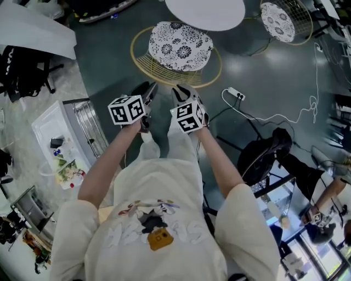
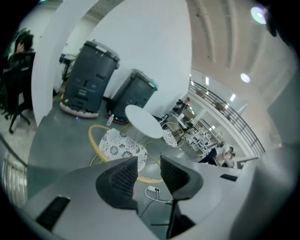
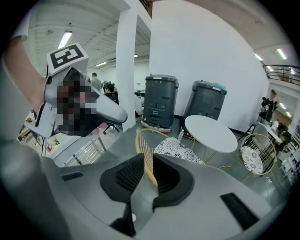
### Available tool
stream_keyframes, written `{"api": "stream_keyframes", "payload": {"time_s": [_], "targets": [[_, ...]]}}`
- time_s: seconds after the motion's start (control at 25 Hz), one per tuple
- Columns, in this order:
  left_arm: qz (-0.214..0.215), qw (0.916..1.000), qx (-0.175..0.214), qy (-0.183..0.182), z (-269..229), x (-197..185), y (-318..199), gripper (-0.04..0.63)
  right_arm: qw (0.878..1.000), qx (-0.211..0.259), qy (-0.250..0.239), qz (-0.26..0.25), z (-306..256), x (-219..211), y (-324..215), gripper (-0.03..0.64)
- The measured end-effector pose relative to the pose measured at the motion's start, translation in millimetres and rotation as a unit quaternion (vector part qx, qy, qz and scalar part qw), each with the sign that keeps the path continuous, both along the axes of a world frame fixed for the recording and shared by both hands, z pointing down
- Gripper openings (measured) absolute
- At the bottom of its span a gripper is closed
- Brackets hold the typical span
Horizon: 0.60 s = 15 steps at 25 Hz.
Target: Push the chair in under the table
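Observation:
The chair, gold wire with a black-and-white patterned cushion, stands on the grey floor with its seat against the edge of the round white table. Both grippers hang side by side over its near rim. In the left gripper view my left gripper is wide open with nothing between its jaws; the chair and table lie beyond. My right gripper has only a narrow gap. The chair's wire backrest shows through that gap, and the pads do not press on it. In the head view they are the left gripper and right gripper.
A second wire chair stands at the table's right. A power strip with a white cable lies on the floor to the right. A black office chair is at lower right, a metal rack at left. Two dark bins stand against the wall.

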<state>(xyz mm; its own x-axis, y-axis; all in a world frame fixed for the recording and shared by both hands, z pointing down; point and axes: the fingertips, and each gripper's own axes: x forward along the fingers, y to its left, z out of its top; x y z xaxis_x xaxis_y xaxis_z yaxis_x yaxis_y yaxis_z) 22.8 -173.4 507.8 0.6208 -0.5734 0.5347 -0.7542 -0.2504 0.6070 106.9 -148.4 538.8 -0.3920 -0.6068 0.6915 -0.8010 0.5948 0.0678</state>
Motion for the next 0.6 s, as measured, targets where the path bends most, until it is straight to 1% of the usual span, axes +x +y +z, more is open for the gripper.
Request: {"api": "stream_keyframes", "payload": {"time_s": [0.04,0.12,0.2,0.24,0.28,0.4,0.52,0.6], "targets": [[0.02,0.9994,0.02,-0.019,-9,0,5,0.154,1.0,0.013,-0.011,0.009,-13,-2,2,0.057],[0.059,0.9953,0.053,-0.056,-25,-1,18,0.119,0.998,0.037,-0.034,0.025,-39,-7,10,0.038],[0.087,0.9879,0.096,-0.084,-43,-3,28,0.082,0.995,0.068,-0.055,0.039,-68,-11,14,0.022],[0.094,0.984,0.118,-0.094,-53,-5,32,0.068,0.994,0.083,-0.064,0.044,-82,-13,15,0.018],[0.095,0.9809,0.137,-0.1,-65,-7,35,0.052,0.991,0.096,-0.075,0.048,-96,-16,16,0.016],[0.08,0.9742,0.181,-0.109,-103,-16,51,0.009,0.985,0.126,-0.104,0.05,-133,-27,30,0.014],[0.077,0.966,0.222,-0.108,-141,-23,77,0.009,0.981,0.142,-0.127,0.048,-160,-37,55,0.012],[0.083,0.9574,0.248,-0.122,-159,-28,95,0.009,0.977,0.157,-0.135,0.047,-176,-43,71,0.012]]}}
